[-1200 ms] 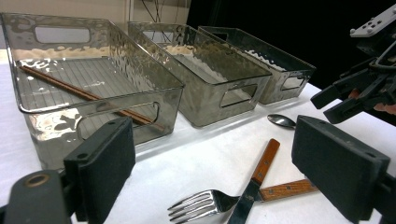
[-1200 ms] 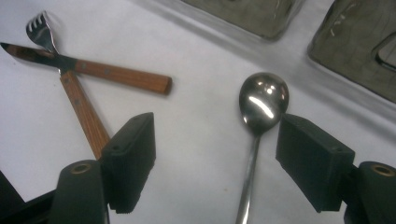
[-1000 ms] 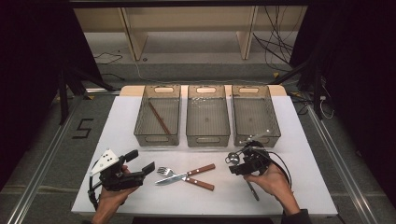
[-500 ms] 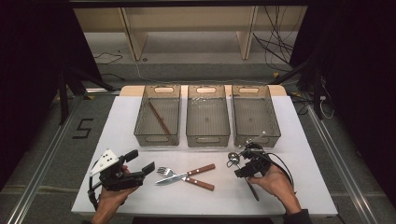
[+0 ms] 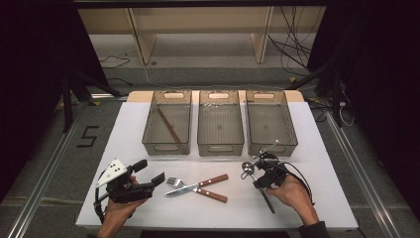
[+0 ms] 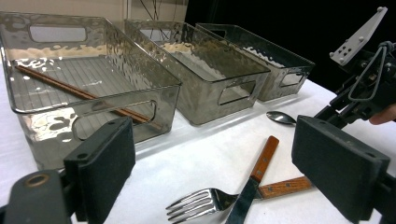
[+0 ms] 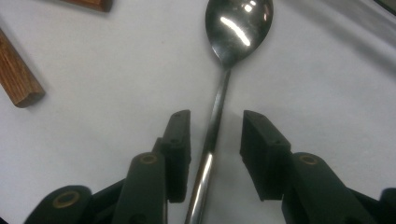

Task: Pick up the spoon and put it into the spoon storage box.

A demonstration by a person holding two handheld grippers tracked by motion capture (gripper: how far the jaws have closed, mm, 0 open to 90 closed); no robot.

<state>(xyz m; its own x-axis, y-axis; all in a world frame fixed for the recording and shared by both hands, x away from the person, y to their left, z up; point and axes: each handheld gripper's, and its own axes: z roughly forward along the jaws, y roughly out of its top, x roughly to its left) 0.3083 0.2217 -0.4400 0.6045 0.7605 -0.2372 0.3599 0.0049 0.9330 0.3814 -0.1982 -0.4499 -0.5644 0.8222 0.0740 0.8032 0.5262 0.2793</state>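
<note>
Around the handle of the spoon [image 7: 219, 84] the fingers [image 7: 180, 154] of the right gripper [image 7: 212, 149] have just been closing, and the handle is now flanked on both sides, yet a gap is seen at each pad, so nothing is gripped so far. The spoon lies flat on the white table [image 5: 317, 148], its bowl [image 5: 247, 167] pointing away from the person, just in front of the right-hand bin [image 5: 270, 122]. From this it may be judged that the pick-up is at its pinching stage and that the lift is not yet due. The left gripper [image 5: 148, 174] is held low at the near left of the table with its fingers [image 6: 105, 163] wide apart and nothing between them. A fork [image 5: 181, 182] and a wooden-handled knife [image 5: 198, 184] lie crossed between the two grippers, well clear of the spoon. One chopstick [image 5: 169, 125] is lying in the left bin [image 5: 167, 122], and the middle bin [image 5: 220, 123] seems bare. Little room is left between the spoon's bowl and the near wall of the right-hand bin, so a lift straight up would be wanted before any forward travel; open table is available to the right and toward the near edge.
</note>
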